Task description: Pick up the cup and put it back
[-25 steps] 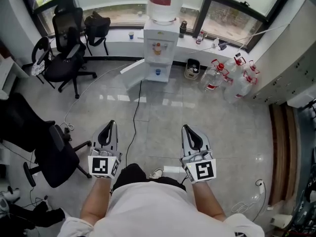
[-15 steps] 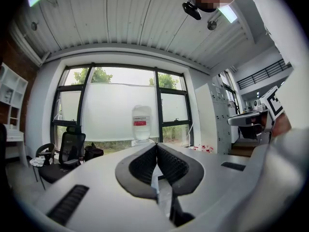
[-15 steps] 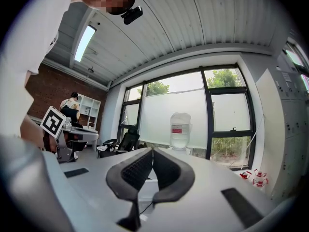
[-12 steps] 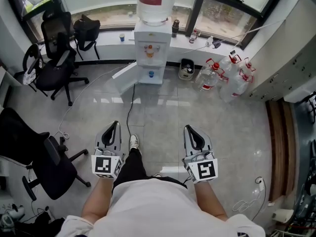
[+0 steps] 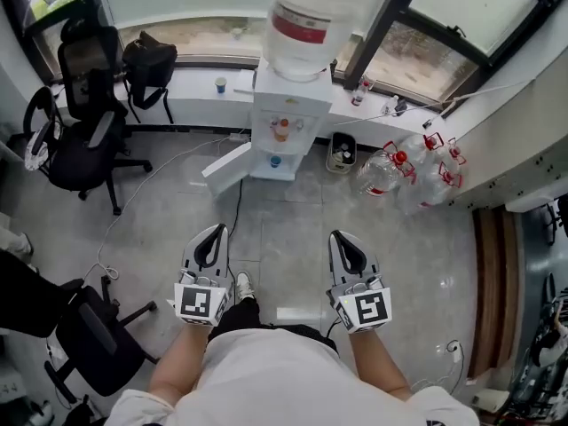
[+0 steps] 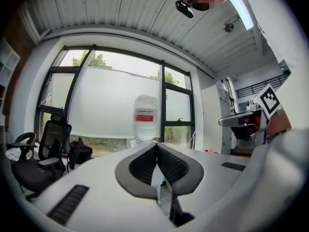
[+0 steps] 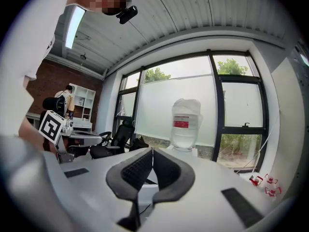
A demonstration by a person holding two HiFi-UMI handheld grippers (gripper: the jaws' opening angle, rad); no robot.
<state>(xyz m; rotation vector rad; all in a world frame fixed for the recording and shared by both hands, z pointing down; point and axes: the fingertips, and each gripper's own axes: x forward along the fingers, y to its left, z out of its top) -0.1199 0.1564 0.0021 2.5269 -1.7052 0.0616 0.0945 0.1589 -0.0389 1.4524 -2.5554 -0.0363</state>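
A small blue-and-white cup [image 5: 220, 84] stands on the white windowsill left of the water dispenser [image 5: 291, 105], which carries a big bottle [image 5: 312, 11]. Both grippers are held low in front of the person, over the grey floor, well short of the dispenser. The left gripper [image 5: 214, 234] is shut with nothing in it, and the left gripper view shows its pads [image 6: 145, 166] meeting, the bottle [image 6: 145, 122] straight ahead. The right gripper [image 5: 342, 238] is shut and empty too, its pads [image 7: 166, 167] touching below the bottle [image 7: 185, 124].
Black office chairs [image 5: 80, 136] and a black bag [image 5: 147, 59] are at the left. Several water jugs with red caps [image 5: 410, 162] lie right of the dispenser, beside a small bin [image 5: 343, 152]. A white panel [image 5: 226, 162] leans at the dispenser's foot. A cable [image 5: 238, 211] runs across the floor.
The person has walked towards the dispenser, which now looks nearer and larger. Both grippers stay shut and level in front of the body.
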